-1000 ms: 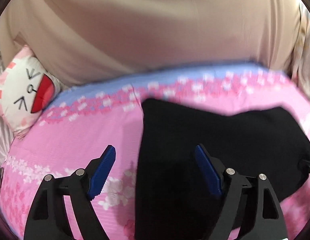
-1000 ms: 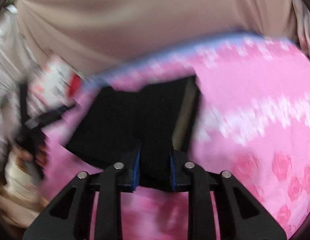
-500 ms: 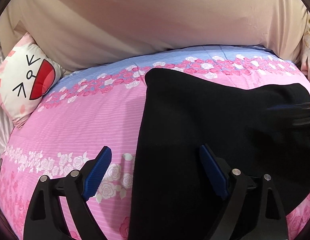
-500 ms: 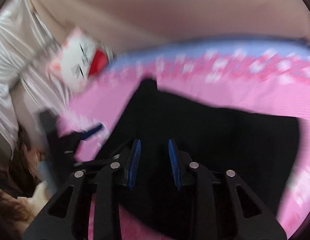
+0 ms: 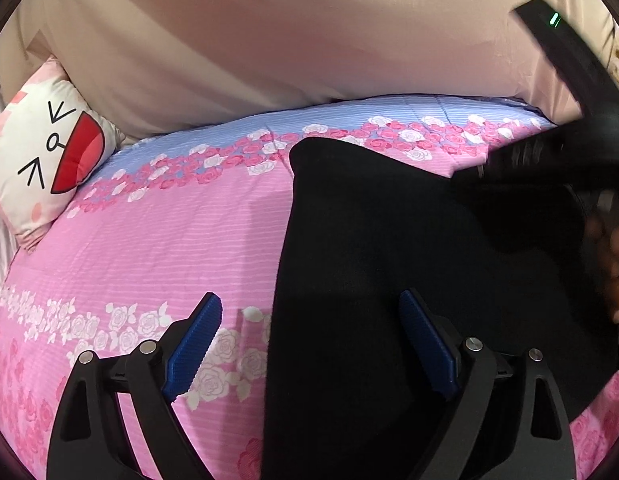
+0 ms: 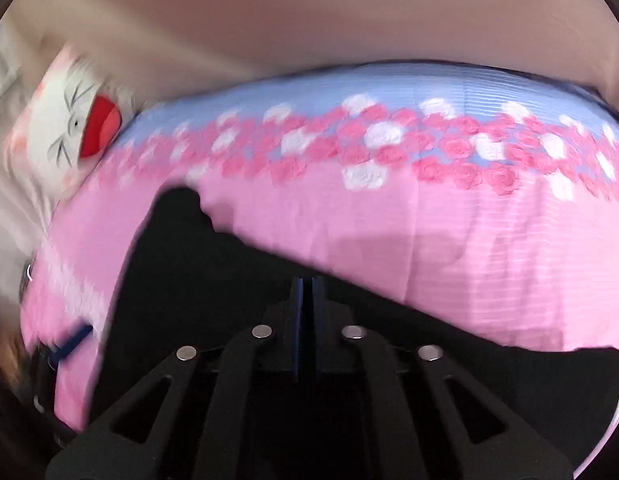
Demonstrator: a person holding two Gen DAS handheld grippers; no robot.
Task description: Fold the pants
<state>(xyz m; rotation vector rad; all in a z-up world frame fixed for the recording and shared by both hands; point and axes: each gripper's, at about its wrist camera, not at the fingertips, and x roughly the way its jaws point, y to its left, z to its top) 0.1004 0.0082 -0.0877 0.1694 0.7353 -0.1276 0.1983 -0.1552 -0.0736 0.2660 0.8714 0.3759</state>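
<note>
On the pink bedspread (image 5: 157,248), your left gripper (image 5: 309,344) spread wide over the black pants' (image 5: 409,260) left edge, open bedspread beside it, your right gripper (image 6: 307,308) just closed, empty, its view alone showing the pants' far edge.

Pants (image 5: 389,260) flat on bedspread (image 5: 169,240); pillow (image 5: 41,152) far left, apparently at bed edge.
</note>
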